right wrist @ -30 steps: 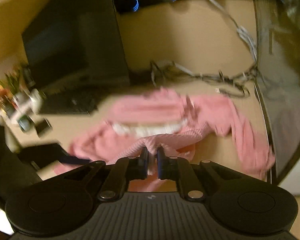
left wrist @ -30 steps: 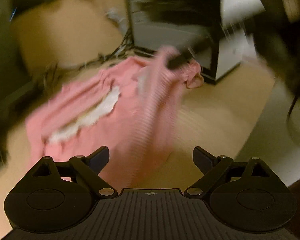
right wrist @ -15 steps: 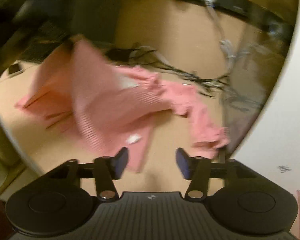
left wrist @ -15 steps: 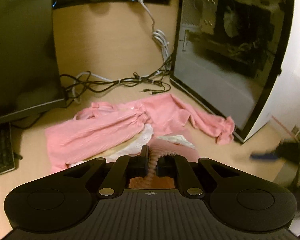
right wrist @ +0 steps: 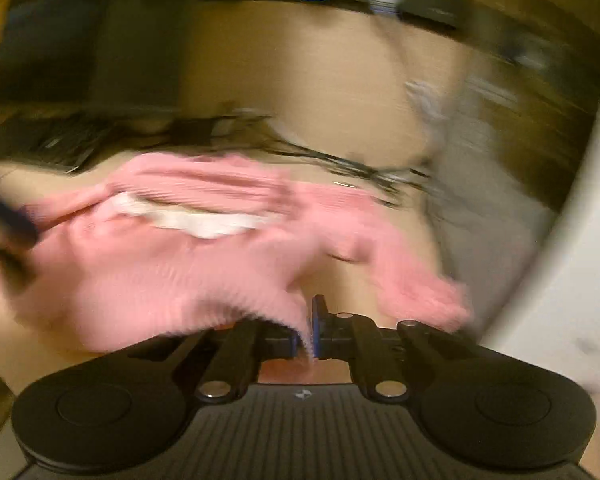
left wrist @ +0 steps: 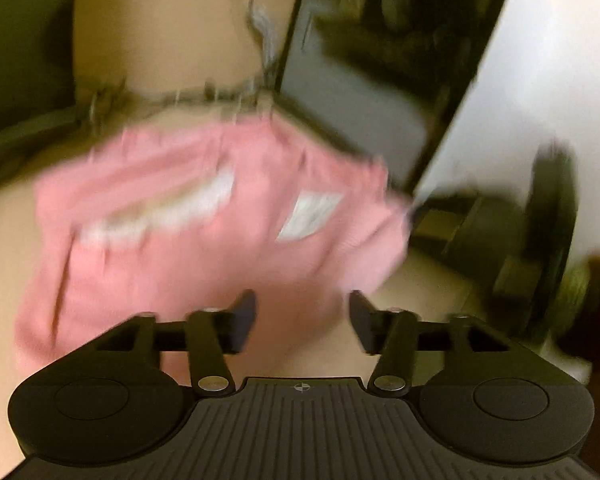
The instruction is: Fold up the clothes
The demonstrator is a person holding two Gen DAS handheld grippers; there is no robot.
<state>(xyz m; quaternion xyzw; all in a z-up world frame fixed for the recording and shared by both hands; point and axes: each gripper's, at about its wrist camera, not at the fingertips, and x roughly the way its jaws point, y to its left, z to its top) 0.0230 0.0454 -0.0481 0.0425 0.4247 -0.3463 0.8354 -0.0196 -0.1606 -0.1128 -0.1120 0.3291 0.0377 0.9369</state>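
Pink ribbed garment (right wrist: 188,276): soft, light, limp; grip at hems/edges. R gripper (right wrist: 307,330) pinched on a fabric edge. L gripper (left wrist: 302,320) jaws wide apart, holding nothing.

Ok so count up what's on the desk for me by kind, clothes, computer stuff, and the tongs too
Pink garments: 1
Computer towers: 1
Monitors: 1
Cable tangles: 1
Tongs: 2, left tongs open, right tongs shut on the garment's edge
Total: 6
The frames are blurred, so smaller items could be missed.
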